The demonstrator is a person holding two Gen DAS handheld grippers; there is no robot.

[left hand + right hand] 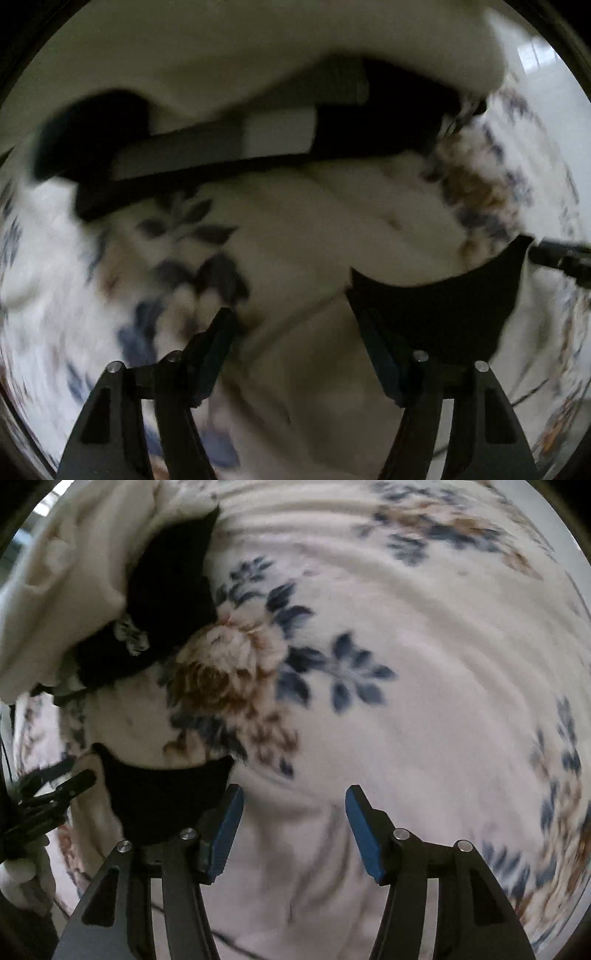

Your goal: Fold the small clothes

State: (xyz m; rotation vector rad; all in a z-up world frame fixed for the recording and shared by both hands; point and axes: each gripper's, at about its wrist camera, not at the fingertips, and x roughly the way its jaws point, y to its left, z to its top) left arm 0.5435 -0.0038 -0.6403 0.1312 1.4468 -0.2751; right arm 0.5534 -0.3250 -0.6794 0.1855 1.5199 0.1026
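A small black garment (pixel 443 314) with a curved edge lies on a white blanket with blue and brown flowers (pixel 295 221). My left gripper (pixel 295 328) is open and empty; its right finger lies against the garment's left edge. In the right wrist view the same black garment (pixel 162 797) lies at the lower left, just left of my open, empty right gripper (pixel 295 801). A second black cloth with a lace-trimmed piece (pixel 162 602) lies further back, against a cream garment (pixel 66 590). The left wrist view is blurred.
A dark bar with a grey and white band (pixel 258 140) crosses the upper left wrist view, below a cream fabric mass (pixel 258 48). The other gripper's black tip (pixel 561 254) shows at right; in the right wrist view it (pixel 55 794) shows at left. The flowered blanket (pixel 406 664) fills the rest.
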